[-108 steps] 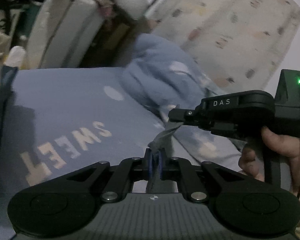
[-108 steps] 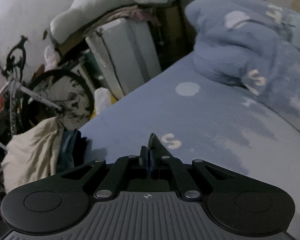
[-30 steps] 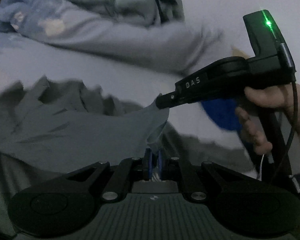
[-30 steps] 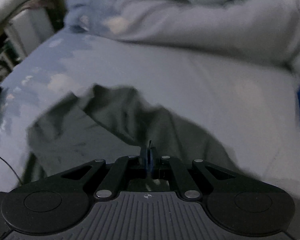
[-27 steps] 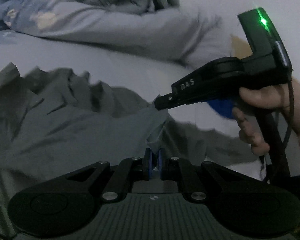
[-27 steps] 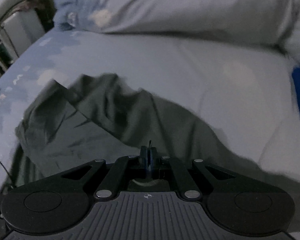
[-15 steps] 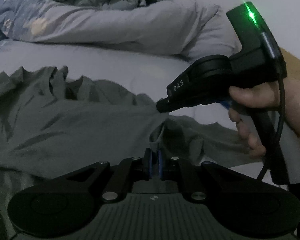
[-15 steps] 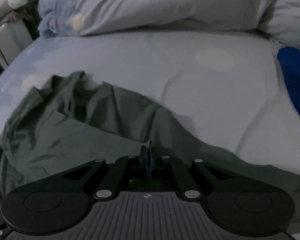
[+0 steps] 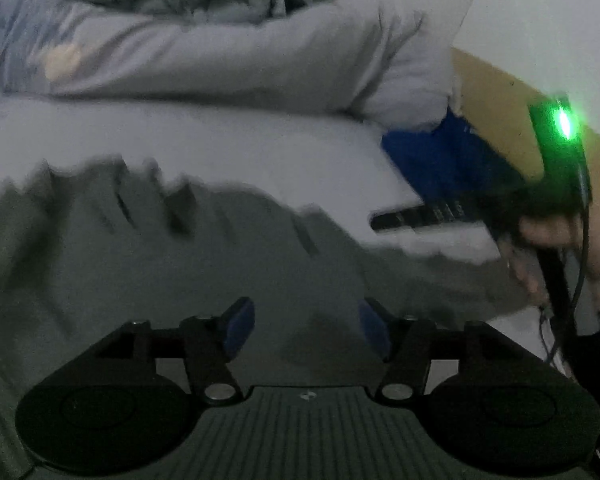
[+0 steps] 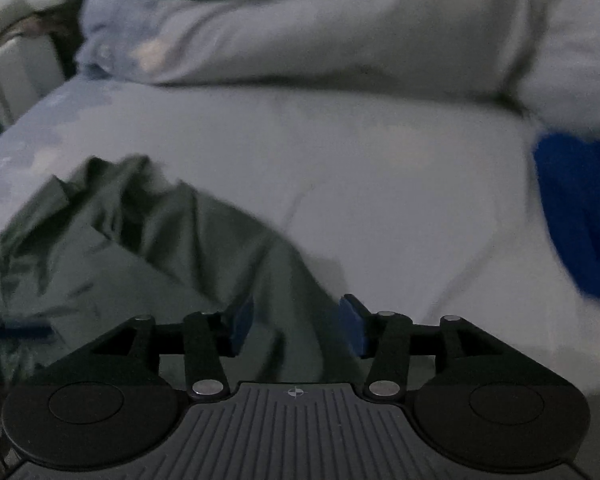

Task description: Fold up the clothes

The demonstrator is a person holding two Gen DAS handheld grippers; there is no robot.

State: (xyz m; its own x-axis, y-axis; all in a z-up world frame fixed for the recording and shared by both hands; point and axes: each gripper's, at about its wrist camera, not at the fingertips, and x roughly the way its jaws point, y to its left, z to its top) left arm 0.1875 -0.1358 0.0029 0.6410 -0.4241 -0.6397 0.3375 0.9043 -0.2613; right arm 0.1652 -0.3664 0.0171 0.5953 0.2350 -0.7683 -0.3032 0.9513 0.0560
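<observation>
A dark grey-green garment (image 9: 148,248) lies crumpled on the pale bed sheet (image 9: 220,140); it also shows in the right wrist view (image 10: 140,248). My left gripper (image 9: 306,328) is open just above the cloth, holding nothing. My right gripper (image 10: 298,326) is open over the garment's right edge, also empty. In the left wrist view the right gripper (image 9: 384,222) shows at the right, blurred, held by a hand, off to the garment's right over the sheet.
A rolled grey duvet (image 10: 340,36) and a blue patterned blanket (image 9: 4,40) lie along the far side of the bed. A bright blue cloth (image 10: 580,216) lies at the right edge. A wooden headboard (image 9: 496,104) stands at the far right.
Both grippers were shut on the garment's edge half a second ago; both have opened and let it drop onto the sheet. The right gripper has moved away to the right.
</observation>
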